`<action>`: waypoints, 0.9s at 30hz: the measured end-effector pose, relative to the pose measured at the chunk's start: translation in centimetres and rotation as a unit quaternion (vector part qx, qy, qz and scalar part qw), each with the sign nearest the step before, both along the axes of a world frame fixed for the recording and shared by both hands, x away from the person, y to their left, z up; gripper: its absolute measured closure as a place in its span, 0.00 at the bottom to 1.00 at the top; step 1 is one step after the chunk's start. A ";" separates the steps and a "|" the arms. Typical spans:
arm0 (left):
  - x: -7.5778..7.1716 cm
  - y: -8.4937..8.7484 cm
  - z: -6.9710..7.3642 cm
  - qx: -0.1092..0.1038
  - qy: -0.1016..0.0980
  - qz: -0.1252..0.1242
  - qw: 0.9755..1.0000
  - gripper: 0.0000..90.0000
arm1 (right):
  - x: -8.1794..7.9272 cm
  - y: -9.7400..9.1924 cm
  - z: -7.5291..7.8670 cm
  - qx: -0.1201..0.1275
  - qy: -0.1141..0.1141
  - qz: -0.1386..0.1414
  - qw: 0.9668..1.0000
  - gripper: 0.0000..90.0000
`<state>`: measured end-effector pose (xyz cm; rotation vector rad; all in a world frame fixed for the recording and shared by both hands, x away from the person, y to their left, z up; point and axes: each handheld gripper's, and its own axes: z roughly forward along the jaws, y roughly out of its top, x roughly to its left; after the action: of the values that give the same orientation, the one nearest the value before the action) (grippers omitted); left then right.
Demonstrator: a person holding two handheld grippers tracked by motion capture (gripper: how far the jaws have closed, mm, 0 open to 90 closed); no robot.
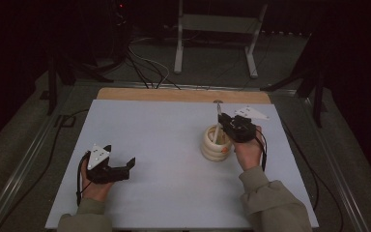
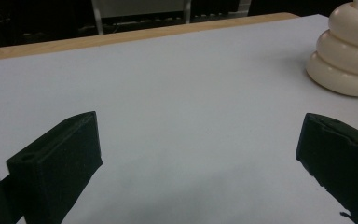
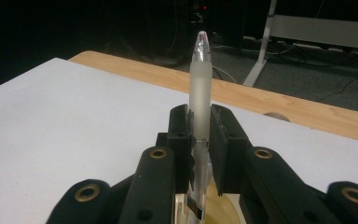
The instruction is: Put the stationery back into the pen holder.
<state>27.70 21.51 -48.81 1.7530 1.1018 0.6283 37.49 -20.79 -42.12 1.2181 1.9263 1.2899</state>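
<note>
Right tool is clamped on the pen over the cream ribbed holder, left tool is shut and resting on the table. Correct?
Not quite. The left tool is open, not shut: the left gripper view shows its jaws standing wide apart with bare table between them. The rest holds: the right tool is clamped on the pen over the cream ribbed holder, as the high view shows.

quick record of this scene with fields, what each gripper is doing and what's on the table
surface: white table top with a wooden strip along the far edge
right gripper: shut on a frosted pen, held upright
pen position: lower end over the cream holder, tip pointing up
holder: stack of three rounded rings, standing at the right of the table
left gripper: open, nothing between the jaws, resting low at the table's left
gap: left gripper well apart from the holder
</note>
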 end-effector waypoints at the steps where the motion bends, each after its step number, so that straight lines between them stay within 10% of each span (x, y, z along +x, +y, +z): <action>1: 0.0 0.0 0.0 0.000 0.000 0.000 1.000 0.01 | 0.0 0.0 0.0 0.000 0.000 0.000 1.000 0.89; 27: 0.0 0.0 -0.1 0.000 0.001 0.000 1.000 0.01 | -0.2 0.1 -1.3 -0.004 0.001 0.006 1.000 0.89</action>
<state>27.67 21.47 -48.87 1.7542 1.1032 0.6269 37.25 -20.67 -43.42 1.2058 1.9420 1.2874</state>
